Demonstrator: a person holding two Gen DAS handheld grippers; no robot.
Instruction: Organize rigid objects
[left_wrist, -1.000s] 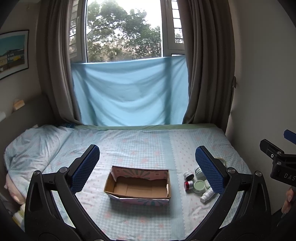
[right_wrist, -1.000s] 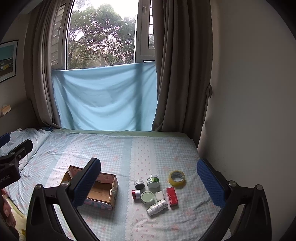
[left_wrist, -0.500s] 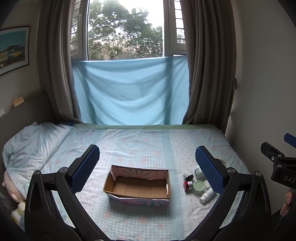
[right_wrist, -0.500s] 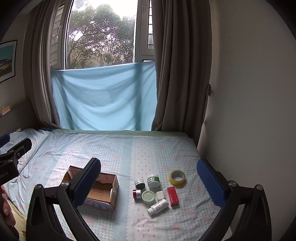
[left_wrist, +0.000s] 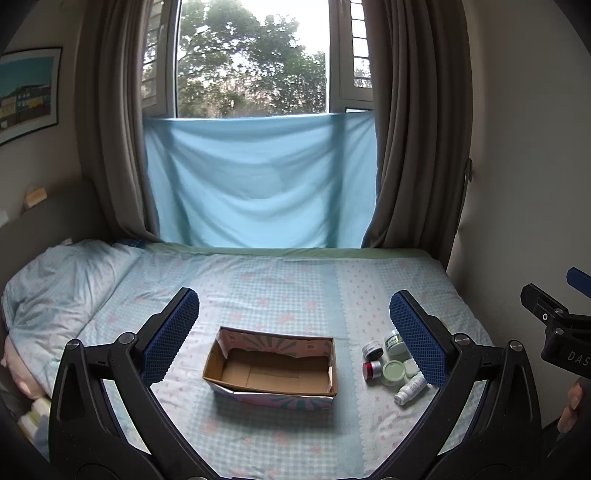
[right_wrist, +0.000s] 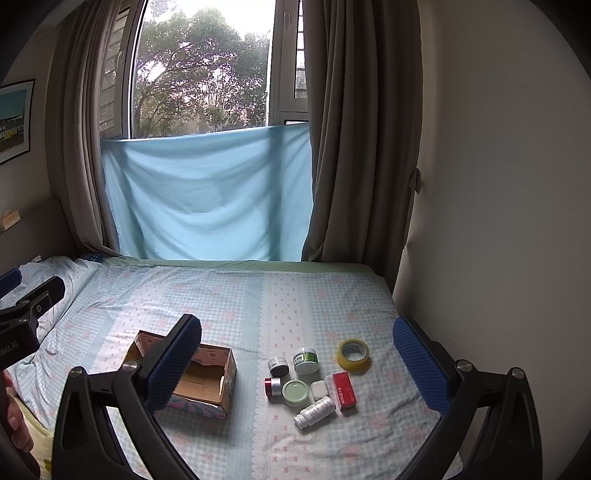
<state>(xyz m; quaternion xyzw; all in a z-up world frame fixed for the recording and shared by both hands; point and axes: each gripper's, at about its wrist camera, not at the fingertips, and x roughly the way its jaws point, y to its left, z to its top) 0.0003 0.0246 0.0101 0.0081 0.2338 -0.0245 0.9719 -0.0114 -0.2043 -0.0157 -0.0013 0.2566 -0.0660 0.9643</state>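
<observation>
Cardboard box (left_wrist: 271, 371) matt; bedsheet (right_wrist: 295, 295) cloth; tape roll (right_wrist: 353, 354) glossy plastic.

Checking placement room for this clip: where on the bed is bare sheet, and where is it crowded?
Bare sheet lies between the cardboard box and the jar cluster, and across the far half toward the blue cloth. The box interior is empty. It is crowded around the tape roll, red box and white bottle.
</observation>
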